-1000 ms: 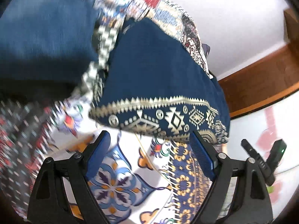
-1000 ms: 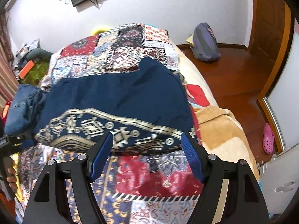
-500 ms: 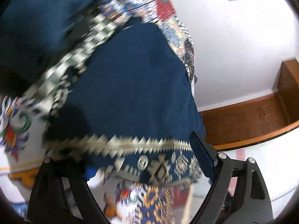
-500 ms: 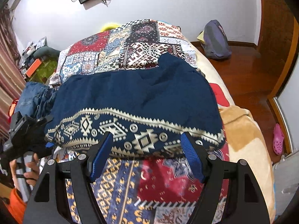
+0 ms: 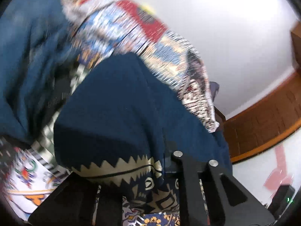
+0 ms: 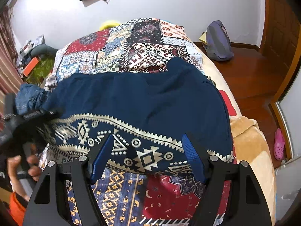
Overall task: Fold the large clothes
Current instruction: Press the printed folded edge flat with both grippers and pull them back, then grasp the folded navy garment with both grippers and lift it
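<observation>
The left gripper is closing its jaws on the navy garment's patterned hem, while the right gripper, jaws open astride it, should grip next.

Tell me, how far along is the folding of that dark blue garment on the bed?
Early on. The navy garment already lies spread flat on the patchwork bedspread. In hand: the left claw is closing on the patterned hem at one end, with cloth between its jaws, while the right claw hangs open over the same hem, not yet gripping. No fold shows yet.
</observation>
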Demonstrator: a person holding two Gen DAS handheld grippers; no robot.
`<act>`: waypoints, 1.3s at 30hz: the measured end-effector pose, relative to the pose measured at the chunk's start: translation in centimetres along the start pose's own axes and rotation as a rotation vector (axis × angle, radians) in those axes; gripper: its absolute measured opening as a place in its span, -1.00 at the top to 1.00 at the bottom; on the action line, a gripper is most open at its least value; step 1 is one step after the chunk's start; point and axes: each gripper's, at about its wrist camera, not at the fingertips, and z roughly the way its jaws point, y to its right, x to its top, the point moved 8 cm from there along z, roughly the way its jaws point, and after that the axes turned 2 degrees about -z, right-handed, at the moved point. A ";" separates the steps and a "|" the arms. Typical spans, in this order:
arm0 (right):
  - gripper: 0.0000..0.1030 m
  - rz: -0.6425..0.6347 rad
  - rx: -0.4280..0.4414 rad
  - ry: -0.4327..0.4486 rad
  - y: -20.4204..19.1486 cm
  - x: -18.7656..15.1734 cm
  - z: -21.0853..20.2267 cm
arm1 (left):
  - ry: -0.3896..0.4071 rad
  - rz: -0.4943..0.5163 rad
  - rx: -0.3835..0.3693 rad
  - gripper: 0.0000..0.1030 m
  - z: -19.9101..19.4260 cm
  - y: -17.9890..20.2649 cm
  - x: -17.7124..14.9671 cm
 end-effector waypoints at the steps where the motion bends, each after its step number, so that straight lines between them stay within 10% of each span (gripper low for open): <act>1: -0.39 0.000 0.000 -0.001 -0.1 0.1 -0.1 | 0.019 0.032 -0.007 0.80 -1.0 0.7 0.5; 13: -0.39 -0.068 0.257 -0.034 -12.5 1.9 0.3 | 0.252 0.334 0.108 0.83 -14.0 1.7 4.7; 21: -0.62 -0.289 0.300 -0.179 -20.7 -3.8 6.3 | 0.149 0.407 0.189 0.83 -11.0 -1.8 2.2; 27: -0.56 -0.298 0.320 -0.167 -18.6 -3.4 3.3 | 0.156 0.510 0.205 0.83 -10.9 0.4 0.7; 34: -0.57 -0.061 0.116 -0.052 -6.4 -2.8 0.5 | 0.136 0.643 0.167 0.82 -10.0 5.3 -1.4; 39: -0.57 0.072 0.124 -0.252 -3.7 -7.5 5.7 | 0.070 0.816 0.104 0.82 -7.8 11.1 -5.8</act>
